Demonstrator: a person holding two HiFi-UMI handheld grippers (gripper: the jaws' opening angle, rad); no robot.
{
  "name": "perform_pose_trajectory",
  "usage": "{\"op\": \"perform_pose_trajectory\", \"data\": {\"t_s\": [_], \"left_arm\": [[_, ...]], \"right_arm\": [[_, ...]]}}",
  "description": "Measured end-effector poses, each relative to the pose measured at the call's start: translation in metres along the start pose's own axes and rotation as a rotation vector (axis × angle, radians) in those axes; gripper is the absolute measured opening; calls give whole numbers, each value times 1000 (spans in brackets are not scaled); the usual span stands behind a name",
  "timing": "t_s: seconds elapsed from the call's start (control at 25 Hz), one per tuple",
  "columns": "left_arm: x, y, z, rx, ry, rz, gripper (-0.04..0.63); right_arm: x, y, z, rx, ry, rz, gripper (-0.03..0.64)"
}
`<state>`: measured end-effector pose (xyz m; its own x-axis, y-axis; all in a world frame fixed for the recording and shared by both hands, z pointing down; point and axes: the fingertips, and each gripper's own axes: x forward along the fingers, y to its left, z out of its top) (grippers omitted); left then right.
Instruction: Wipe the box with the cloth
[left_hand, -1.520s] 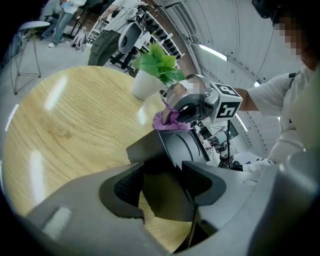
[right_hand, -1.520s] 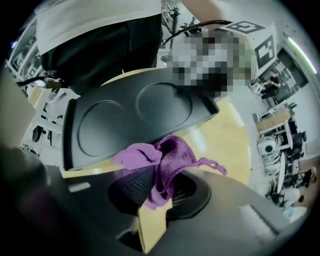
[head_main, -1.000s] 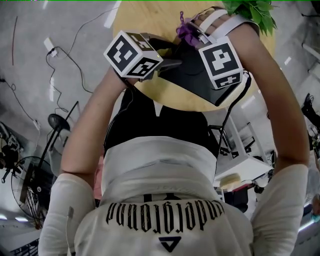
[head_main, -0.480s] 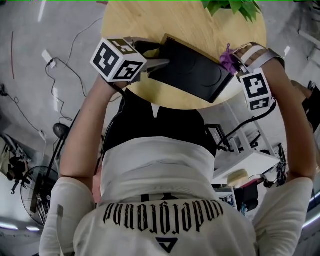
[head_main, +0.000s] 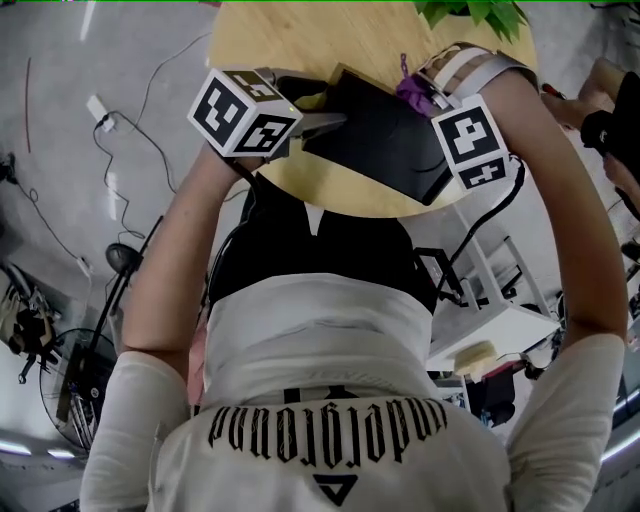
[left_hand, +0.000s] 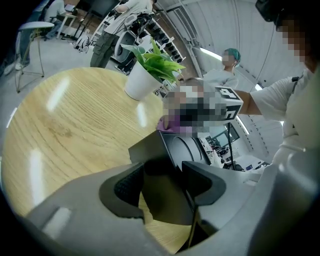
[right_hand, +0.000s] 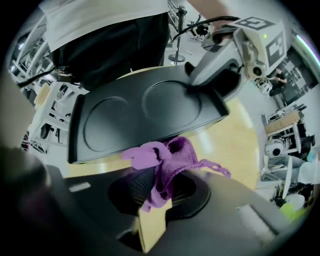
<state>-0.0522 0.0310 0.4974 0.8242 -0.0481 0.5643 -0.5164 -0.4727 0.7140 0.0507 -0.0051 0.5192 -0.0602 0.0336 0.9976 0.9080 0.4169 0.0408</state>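
Note:
A flat black box (head_main: 385, 135) with two round recesses in its top lies on the round wooden table (head_main: 290, 40). My left gripper (head_main: 318, 122) is shut on the box's near left corner; in the left gripper view its jaws (left_hand: 162, 185) clamp the dark box (left_hand: 170, 150) edge. My right gripper (head_main: 422, 98) is shut on a purple cloth (head_main: 410, 92), which rests against the box's far right side. In the right gripper view the cloth (right_hand: 160, 160) bunches between the jaws (right_hand: 157, 187), just in front of the box (right_hand: 140, 115).
A potted green plant (head_main: 470, 12) in a white pot (left_hand: 140, 85) stands at the table's far side. The table's edge runs just under the box. White racks (head_main: 490, 290) and a fan (head_main: 60, 380) stand on the floor. People stand in the background.
My right gripper swept the cloth out to the box's right end, then came back left and farther onto the box. The left gripper kept its hold on the box corner.

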Motion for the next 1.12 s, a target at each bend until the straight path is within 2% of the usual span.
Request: {"op": "perform_pose_trajectory", "data": {"t_s": [0.24,0.4,0.56,0.84,1.12], "left_arm": [[-2,3,3,14,1,-2,256],[0,2,2,16,-3,-1,256],[1,5,1,11,-7,-5,256],[-4,9,0,32,23,5,256],[-6,23,6,27,47,24,256]], "right_arm": [[-8,-111,31,-4,-29,-177,69],[-7,-121,36,-3,-30,-204,69],[-2,-89,23,50,-33,-157,67],[-5,-1,6,184,-28,-41,67],[-13,78,-25,391,3,43,67]]}}
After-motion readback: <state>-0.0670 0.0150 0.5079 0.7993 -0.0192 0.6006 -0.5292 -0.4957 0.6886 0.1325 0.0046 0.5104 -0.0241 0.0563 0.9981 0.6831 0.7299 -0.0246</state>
